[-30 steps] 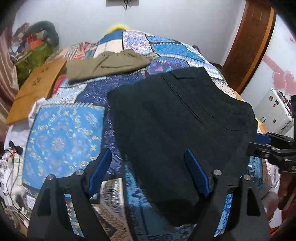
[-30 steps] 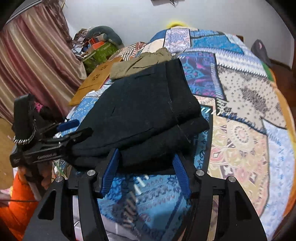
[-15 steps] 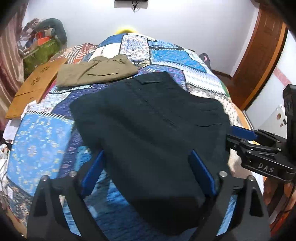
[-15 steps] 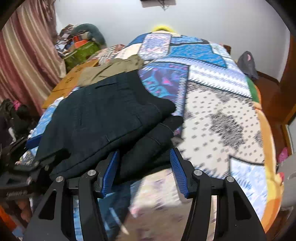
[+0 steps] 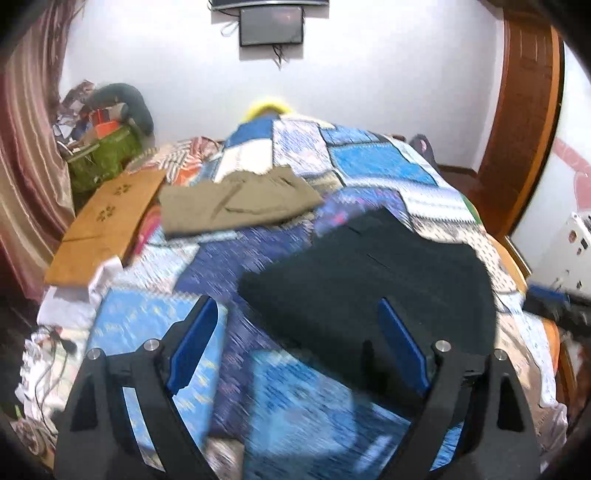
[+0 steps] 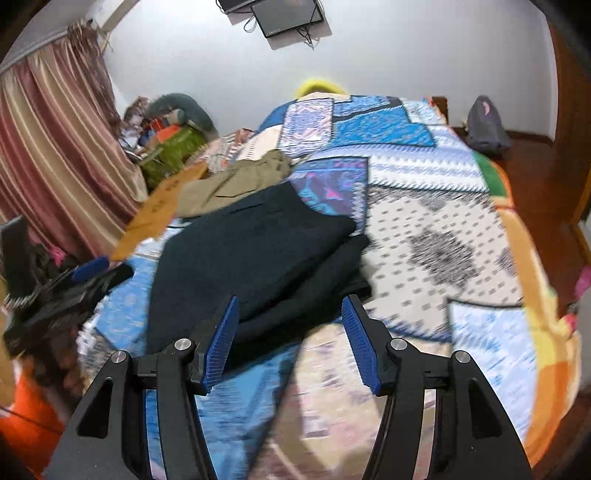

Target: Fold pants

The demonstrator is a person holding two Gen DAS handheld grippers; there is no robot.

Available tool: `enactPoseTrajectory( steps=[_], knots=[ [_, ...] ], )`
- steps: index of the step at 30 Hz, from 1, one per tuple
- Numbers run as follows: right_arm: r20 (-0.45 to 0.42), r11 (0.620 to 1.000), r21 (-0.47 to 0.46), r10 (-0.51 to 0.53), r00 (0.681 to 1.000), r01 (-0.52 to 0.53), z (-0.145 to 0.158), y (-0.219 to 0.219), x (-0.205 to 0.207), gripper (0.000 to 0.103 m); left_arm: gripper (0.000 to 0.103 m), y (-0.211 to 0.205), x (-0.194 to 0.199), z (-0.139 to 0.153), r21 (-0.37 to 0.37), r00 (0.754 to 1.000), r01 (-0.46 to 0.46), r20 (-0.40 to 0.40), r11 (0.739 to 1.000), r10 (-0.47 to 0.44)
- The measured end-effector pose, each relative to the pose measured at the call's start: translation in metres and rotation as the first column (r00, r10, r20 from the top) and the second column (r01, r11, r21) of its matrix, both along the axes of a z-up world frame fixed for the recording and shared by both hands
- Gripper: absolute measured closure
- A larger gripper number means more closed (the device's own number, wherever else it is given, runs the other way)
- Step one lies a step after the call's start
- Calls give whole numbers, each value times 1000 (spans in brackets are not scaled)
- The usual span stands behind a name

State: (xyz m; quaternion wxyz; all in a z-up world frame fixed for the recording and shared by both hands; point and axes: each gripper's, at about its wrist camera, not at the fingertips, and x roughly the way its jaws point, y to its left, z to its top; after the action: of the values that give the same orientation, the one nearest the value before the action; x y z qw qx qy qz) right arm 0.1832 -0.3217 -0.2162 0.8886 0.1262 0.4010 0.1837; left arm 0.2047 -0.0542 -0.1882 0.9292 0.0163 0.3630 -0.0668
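Folded black pants (image 5: pixel 369 280) are seen lying on the bed quilt (image 5: pixel 155 317) just ahead of both grippers. The left gripper (image 5: pixel 295 339) is held wide, closing slightly, empty; the right gripper (image 6: pixel 291 339) is being opened, nothing gripped.

White wall (image 5: pixel 369 74) with a mounted dark screen (image 5: pixel 271 25) — striped curtain (image 6: pixel 48 147) at left. Wooden door (image 5: pixel 524 122) stood right of the patchwork-quilted bed (image 6: pixel 424 206).
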Motion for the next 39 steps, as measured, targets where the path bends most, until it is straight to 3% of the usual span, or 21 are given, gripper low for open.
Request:
enactPoseTrajectory(
  steps=[2, 7, 10, 14, 18, 21, 23, 25, 30, 34, 39],
  knots=[
    [-2, 1000, 7, 3, 1000, -3, -1, 10, 0, 45, 18, 16, 17, 4, -31, 1000, 6, 7, 999, -6],
    [-34, 997, 74, -4, 999, 7, -5, 27, -2, 45, 21, 23, 68, -1, -20, 995, 96, -2, 995, -96],
    [-64, 994, 105, 4, 998, 3, -12, 37, -4, 44, 21, 15, 92, -23, -27, 985, 156, -67, 987, -158],
    [-93, 995, 102, 17, 996, -7, -26, 47, -1, 42, 28, 9, 117, -71, -46, 954, 202, -218, 978, -208],
    [-98, 998, 40, 58, 994, -55, -33, 49, 8, 41, 34, 10, 107, -86, -57, 942, 224, -242, 973, -231],
    [-93, 994, -83, 70, 993, -77, -41, 49, 14, 45, 37, 10, 96, -84, -41, 944, 214, -248, 976, -218],
    [-110, 994, -43, 96, 989, -101, -48, 39, 21, 46, 38, 13, 92, -86, -62, 945, 180, -265, 982, -190],
    [-93, 989, -83, 112, 989, -119, -47, 37, 24, 49, 39, 17, 85, -90, -96, 947, 121, -288, 988, -144],
    [-82, 975, -144, 157, 984, -167, -48, 26, 37, 49, 40, 12, 61, -88, -72, 957, 34, -285, 997, -54],
    [-68, 955, -204, 204, 977, -214, -46, 13, 46, 49, 44, 8, 40, -84, -140, 947, -54, -320, 989, 6],
    [-58, 943, -243, 221, 974, -228, -47, -1, 61, 49, 45, -15, 26, -75, -88, 953, -55, -302, 995, 26]
  ],
)
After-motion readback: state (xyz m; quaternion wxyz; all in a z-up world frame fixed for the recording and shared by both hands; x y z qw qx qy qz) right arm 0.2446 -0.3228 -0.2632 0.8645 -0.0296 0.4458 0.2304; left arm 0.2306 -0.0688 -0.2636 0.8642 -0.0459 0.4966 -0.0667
